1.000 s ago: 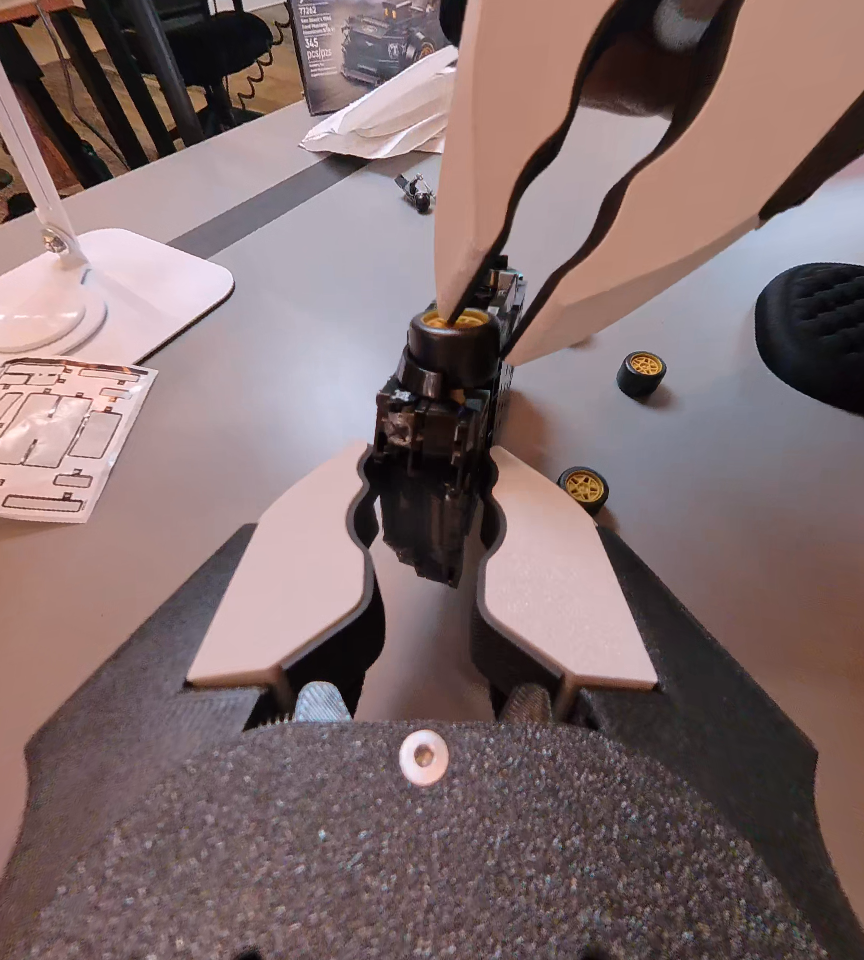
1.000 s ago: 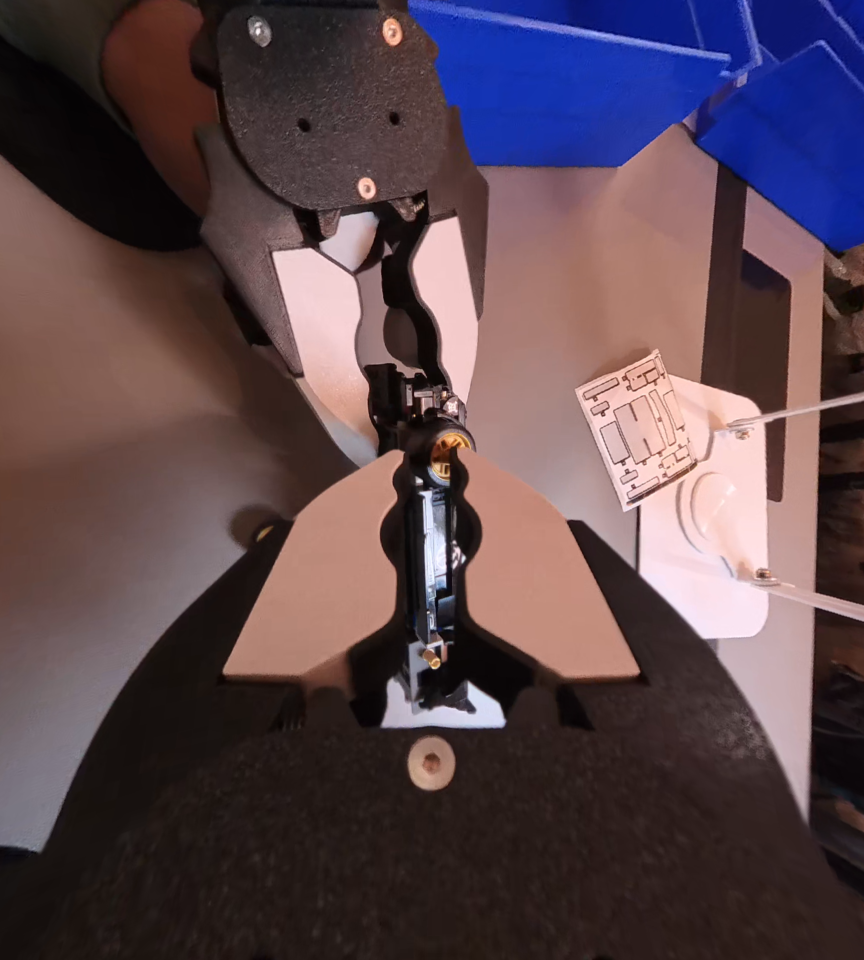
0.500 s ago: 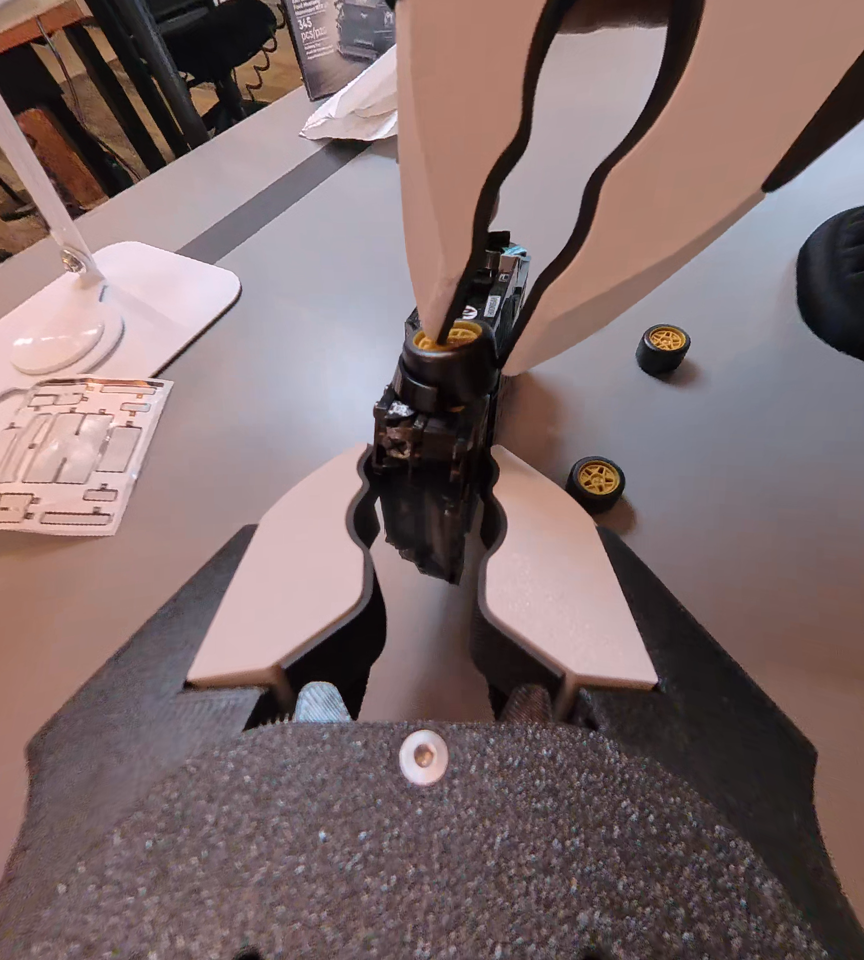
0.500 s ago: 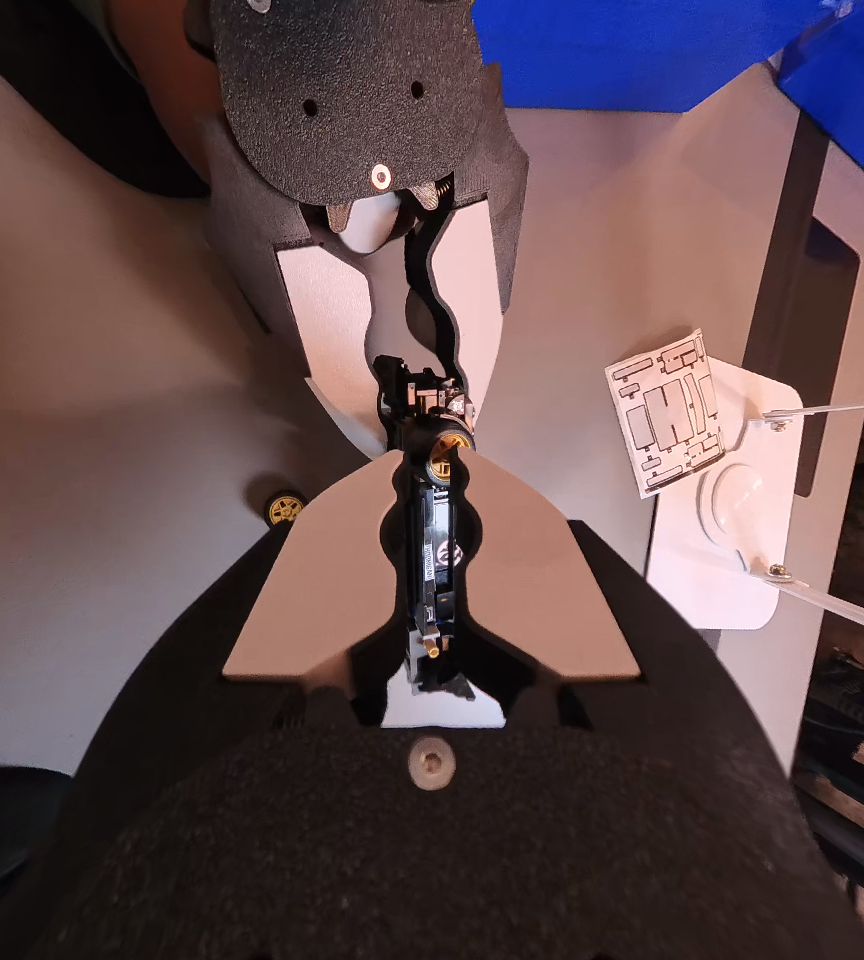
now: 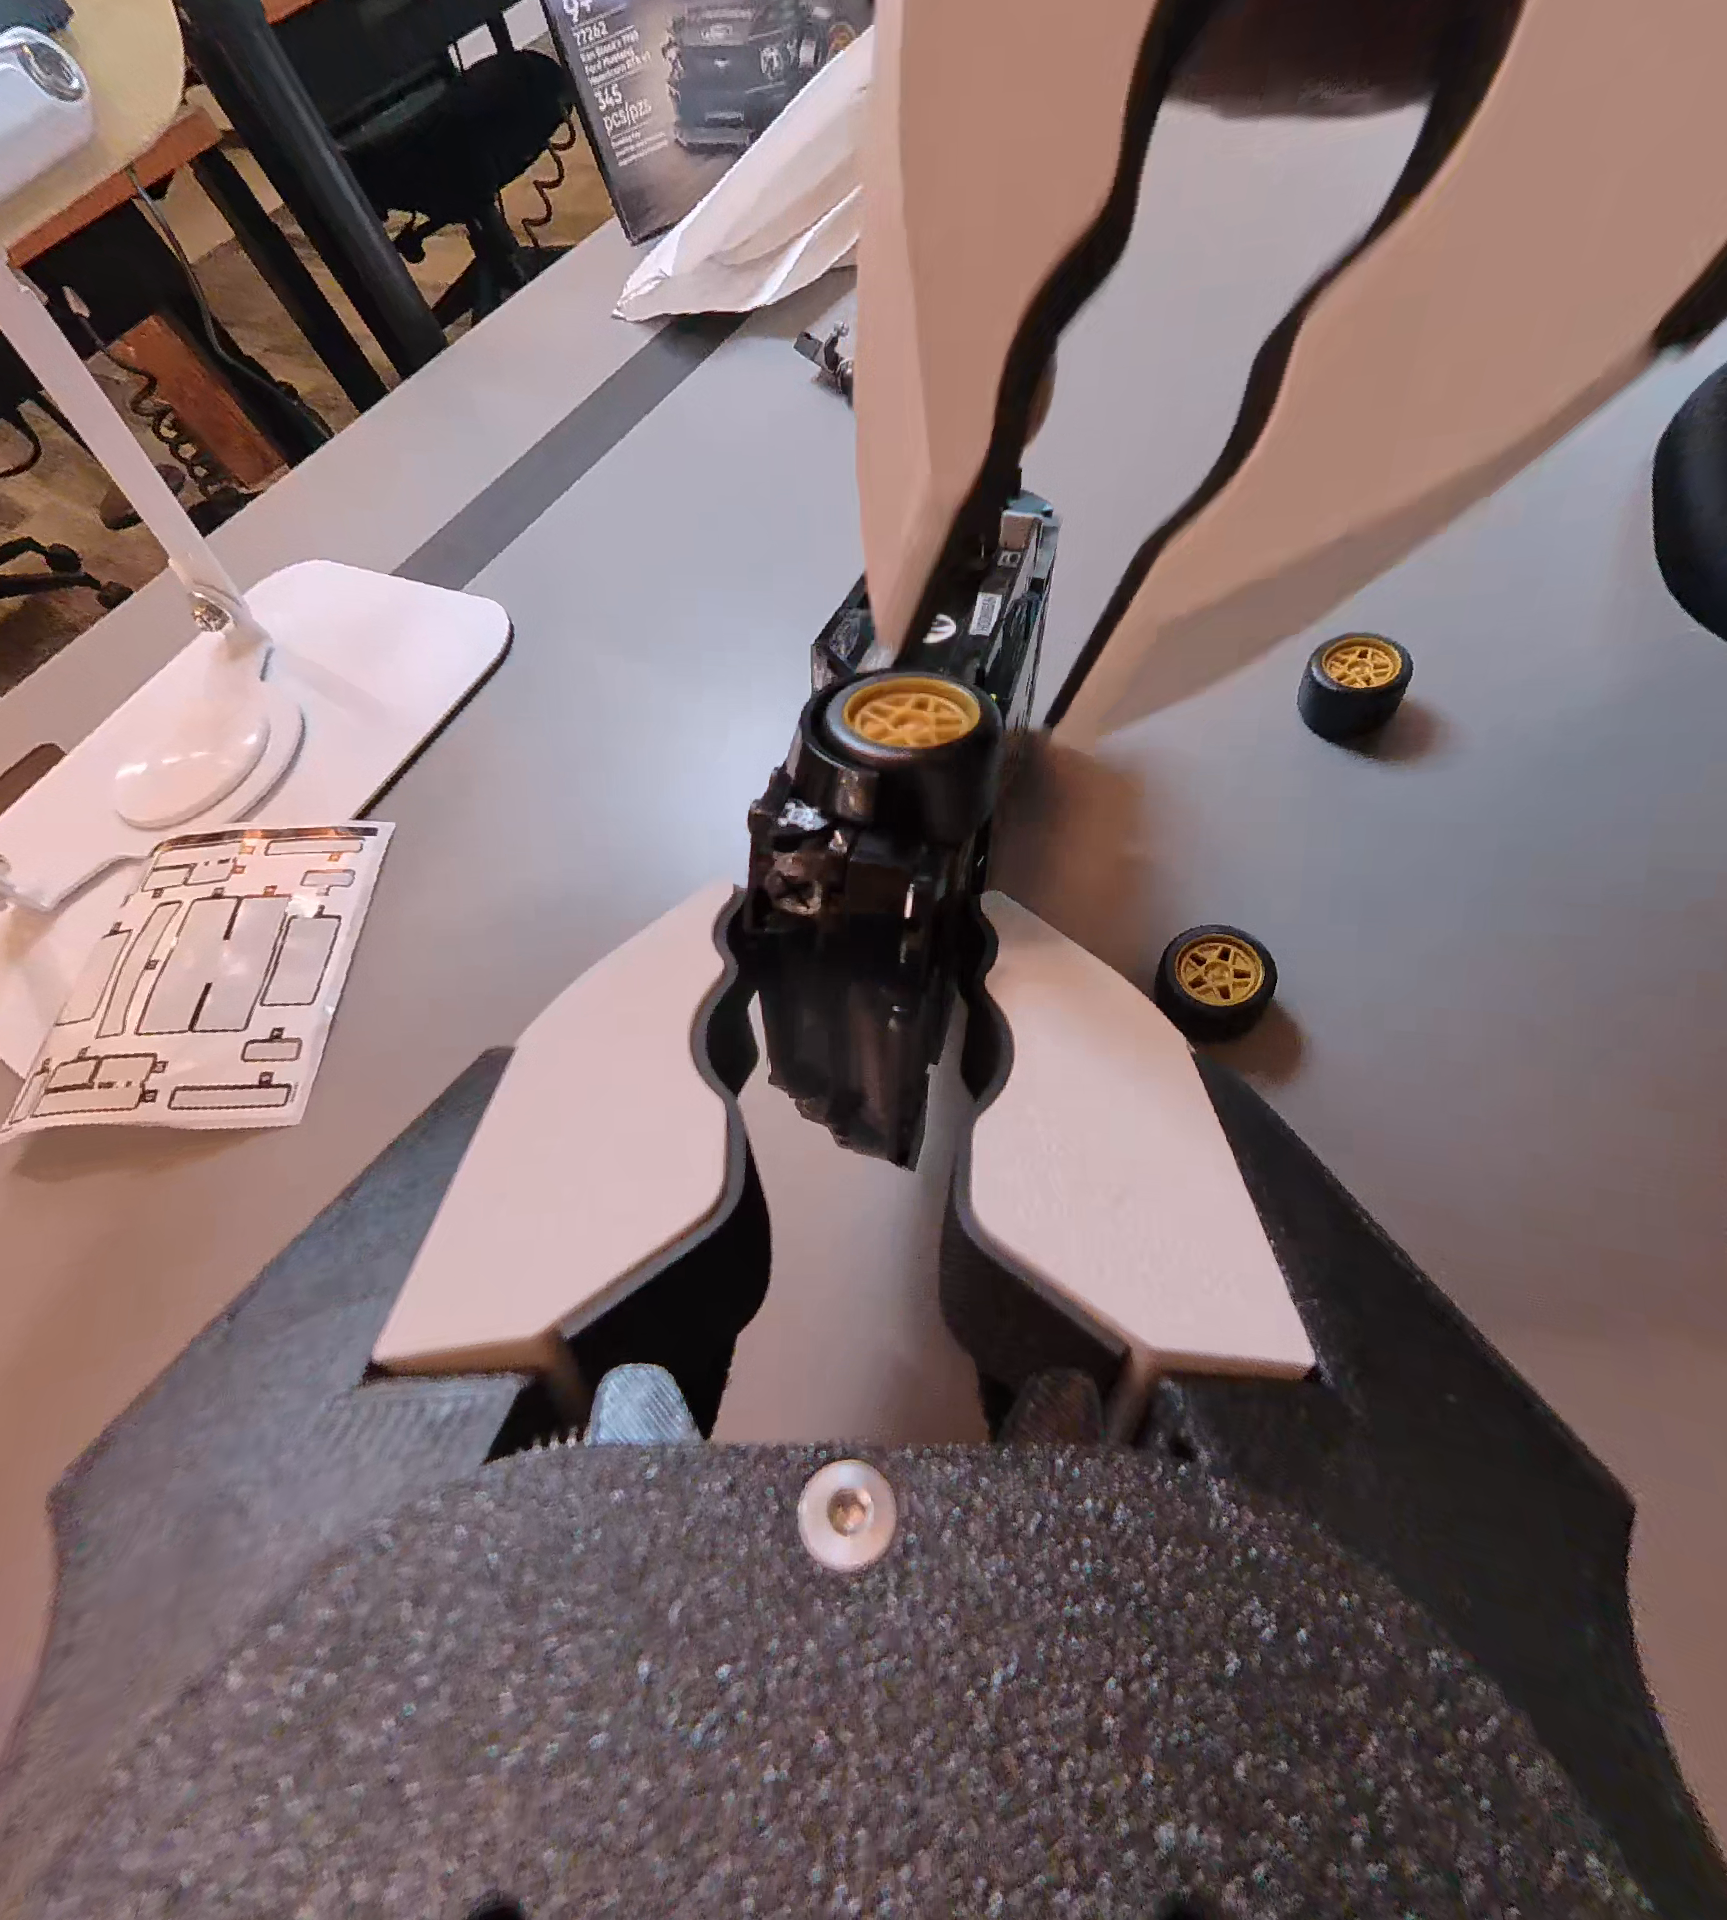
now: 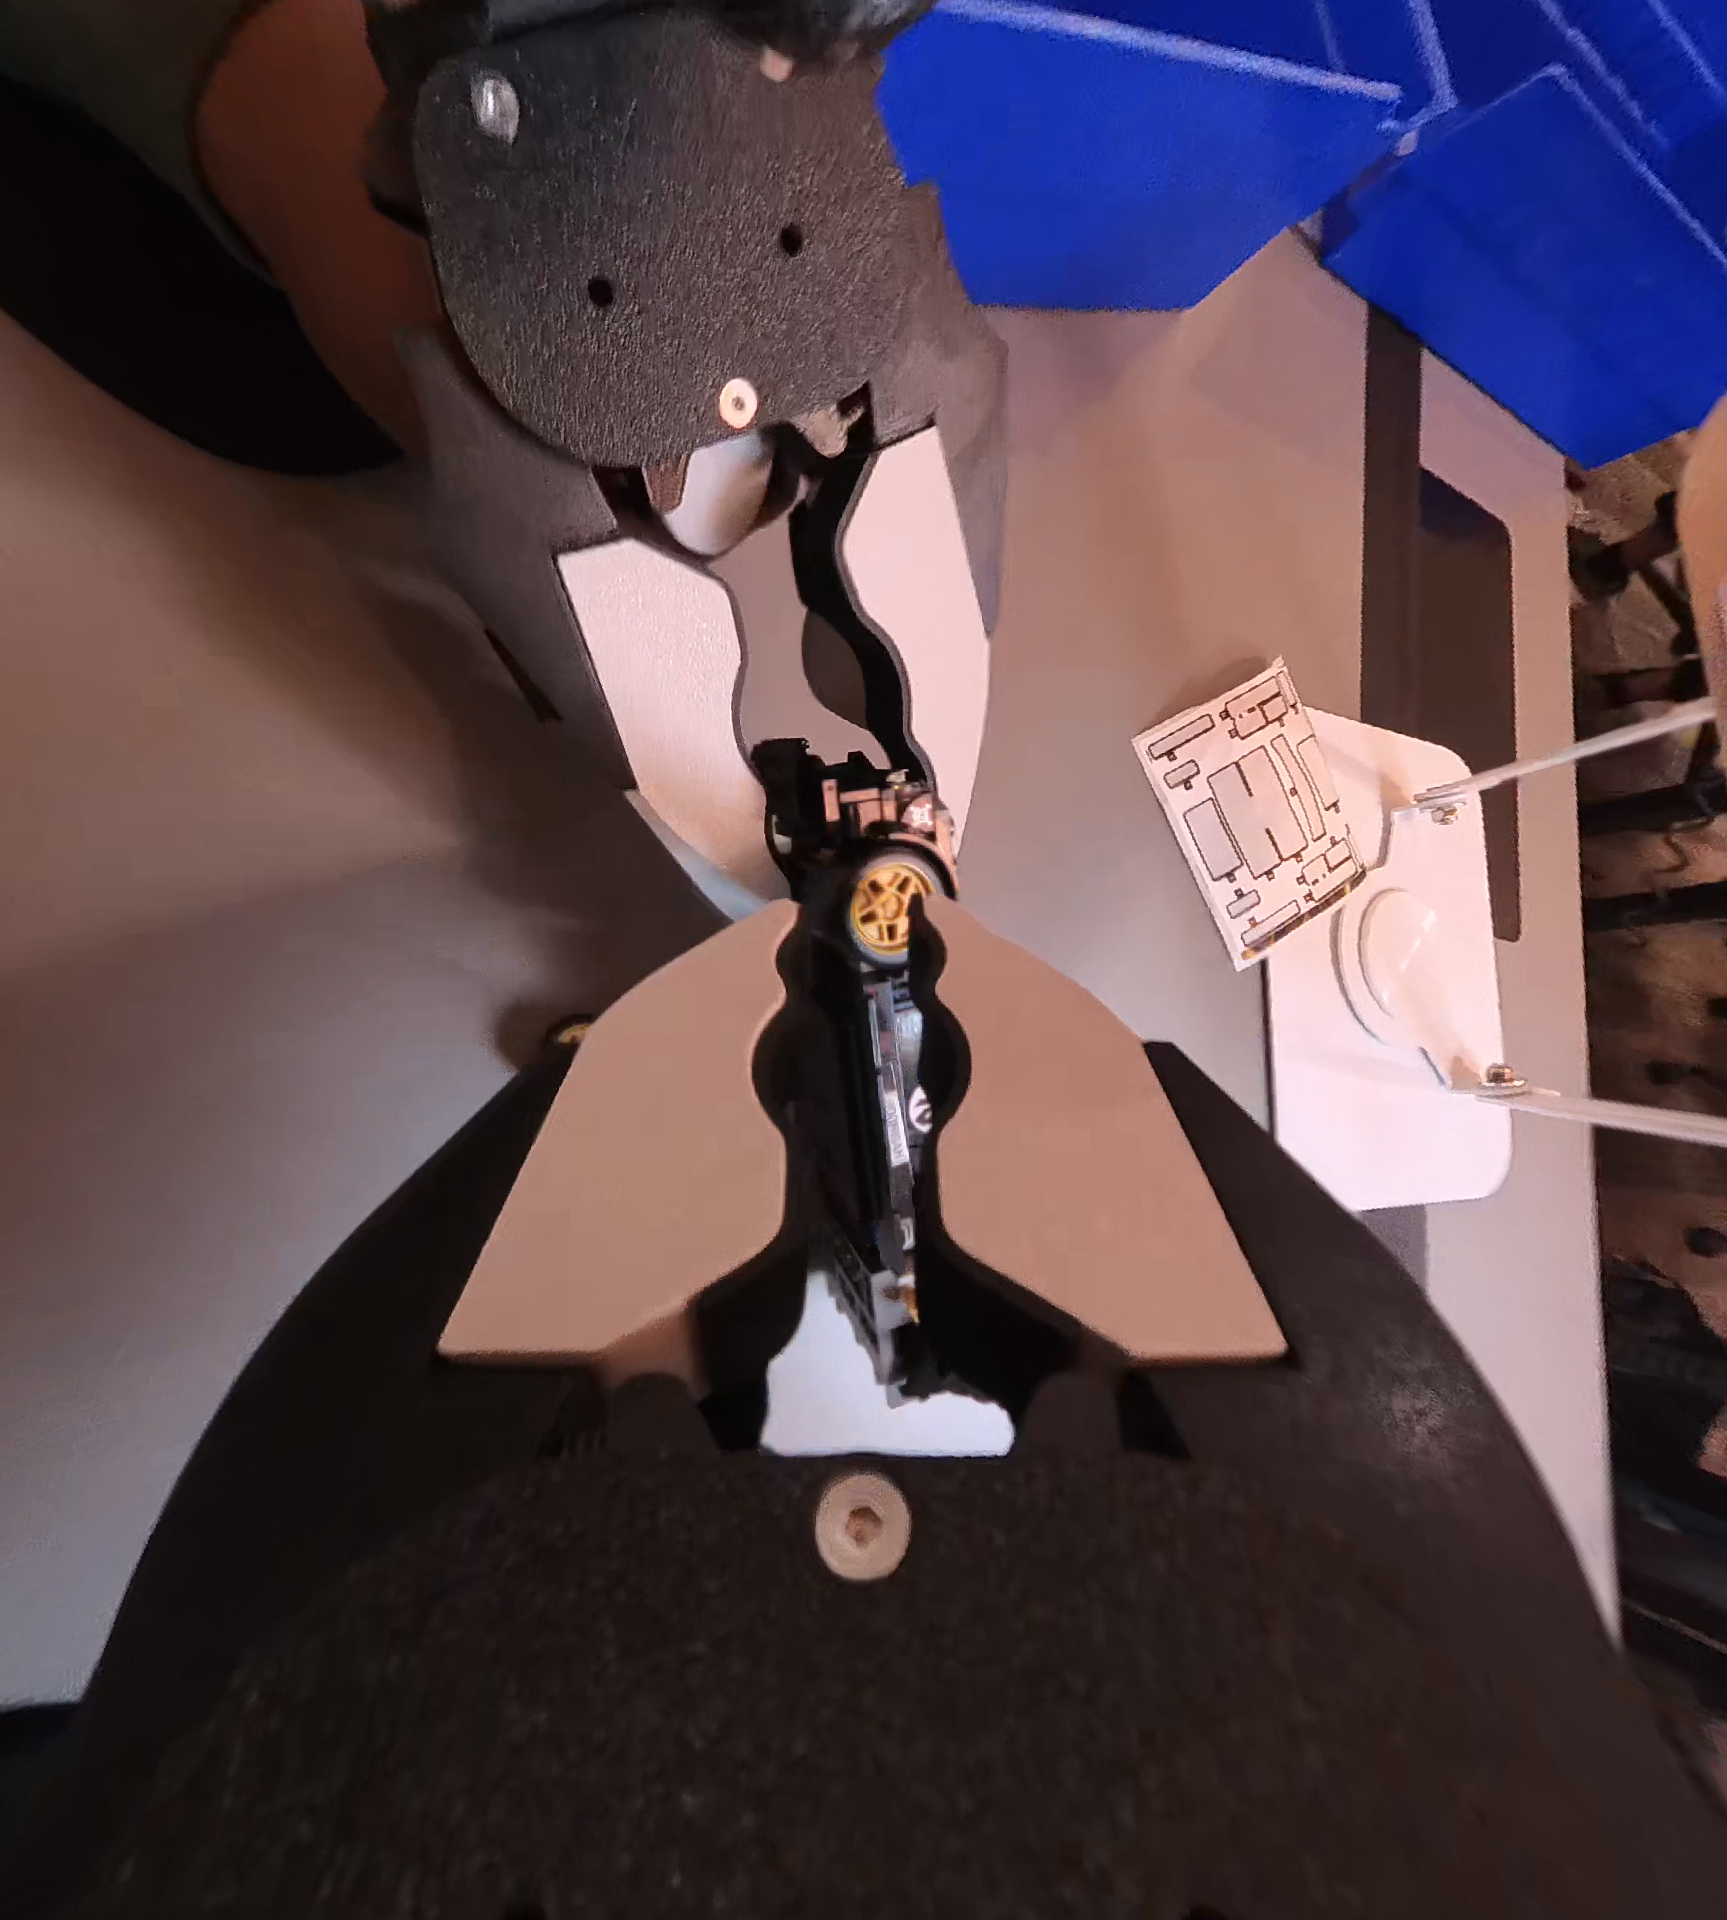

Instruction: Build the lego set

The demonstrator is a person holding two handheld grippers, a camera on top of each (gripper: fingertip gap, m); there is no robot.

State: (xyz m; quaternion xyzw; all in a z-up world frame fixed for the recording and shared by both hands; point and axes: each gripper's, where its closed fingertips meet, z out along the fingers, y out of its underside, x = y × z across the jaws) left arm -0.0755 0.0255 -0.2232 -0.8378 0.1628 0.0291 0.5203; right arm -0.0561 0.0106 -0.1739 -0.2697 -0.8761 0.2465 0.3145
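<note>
Seating the wheel on the car body

Pressing the black wheel with the gold hub [image 5: 903,727] home on its axle looks like the step in hand; it sits at the upper end of the dark lego car body [image 5: 859,935], which is held on its side above the bench [image 5: 1461,1143].

The left gripper [image 5: 854,940] has its jaws closed on the body's lower part. The right gripper [image 6: 864,940] reaches in from the far side, its jaws standing a little apart around the body's length; whether they pinch it I cannot tell.

To do this well, I judge the left grip should hold firm while any push runs straight along the axle, not sideways.

2 loose wheels [image 5: 1217,977] lie nearby on the bench, and a sticker sheet [image 5: 204,966] farther off.
</note>
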